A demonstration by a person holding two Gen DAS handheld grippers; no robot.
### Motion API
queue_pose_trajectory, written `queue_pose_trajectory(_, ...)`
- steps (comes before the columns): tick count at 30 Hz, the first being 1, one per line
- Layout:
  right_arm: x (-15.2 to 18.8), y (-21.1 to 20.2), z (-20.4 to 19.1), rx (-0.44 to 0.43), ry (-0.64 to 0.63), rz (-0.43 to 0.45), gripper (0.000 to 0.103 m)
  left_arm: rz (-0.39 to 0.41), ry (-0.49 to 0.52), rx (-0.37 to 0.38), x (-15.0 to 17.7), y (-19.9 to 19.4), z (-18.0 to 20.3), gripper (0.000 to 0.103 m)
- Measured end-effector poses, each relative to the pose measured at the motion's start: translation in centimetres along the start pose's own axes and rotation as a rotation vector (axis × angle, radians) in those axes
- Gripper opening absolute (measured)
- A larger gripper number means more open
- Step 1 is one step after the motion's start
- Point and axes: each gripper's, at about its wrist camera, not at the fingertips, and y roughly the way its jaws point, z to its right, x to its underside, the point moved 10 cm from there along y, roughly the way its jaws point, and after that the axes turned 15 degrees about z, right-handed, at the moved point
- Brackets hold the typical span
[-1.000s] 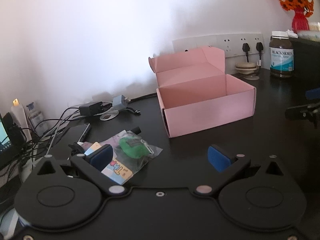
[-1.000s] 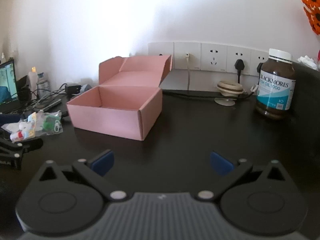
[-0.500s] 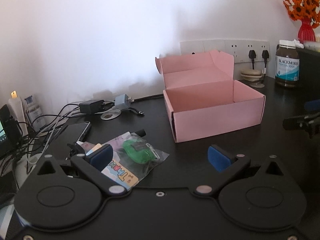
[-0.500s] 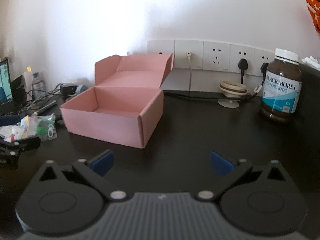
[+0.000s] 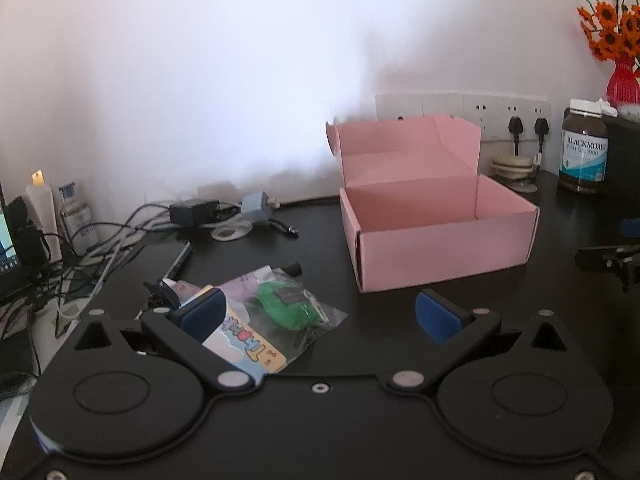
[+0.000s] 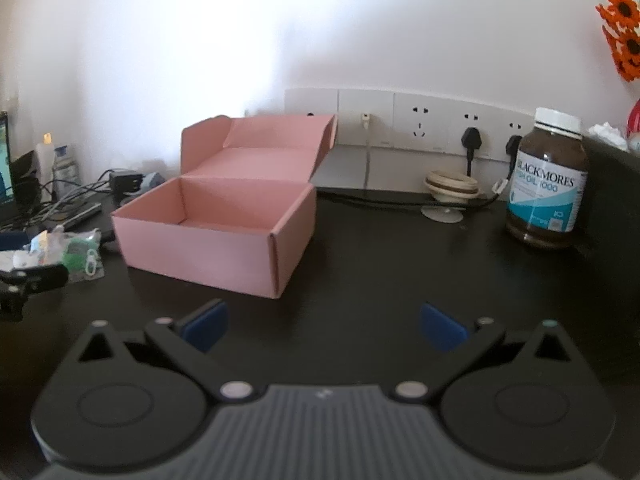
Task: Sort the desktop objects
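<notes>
An open pink cardboard box [image 5: 440,236] stands on the black desk, lid flipped back; it also shows in the right wrist view [image 6: 224,236]. A clear plastic bag with a green item and a printed card [image 5: 276,312] lies left of the box, seen also in the right wrist view [image 6: 76,254]. My left gripper [image 5: 320,316] is open and empty, its left finger [image 5: 202,314] over the bag's near edge. My right gripper [image 6: 324,326] is open and empty, hovering in front of the box.
A brown supplement bottle [image 6: 548,184] stands at the right by the wall sockets [image 6: 420,124]. Cables, chargers [image 5: 192,210] and a phone [image 5: 160,258] lie at the left. A red vase of orange flowers [image 5: 620,80] stands on a raised black surface.
The left wrist view has swung left, so the box and bottle shifted right in it. The right gripper drew slightly nearer the box. Both grippers stay open.
</notes>
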Motion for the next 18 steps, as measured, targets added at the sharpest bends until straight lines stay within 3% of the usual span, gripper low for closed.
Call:
queue_pose_trajectory(9, 0.05, -0.1, 0.11, 0.02, -0.006, 0.0, 0.102, 0.036, 0.012, -0.017, -0.49, -0.44, 0.07, 0.103)
queue_pose_trajectory(18, 0.0, -0.13, 0.29, 0.023, 0.006, 0.001, 0.102, 0.013, 0.005, -0.018, -0.16, -0.21, -0.07, 0.103)
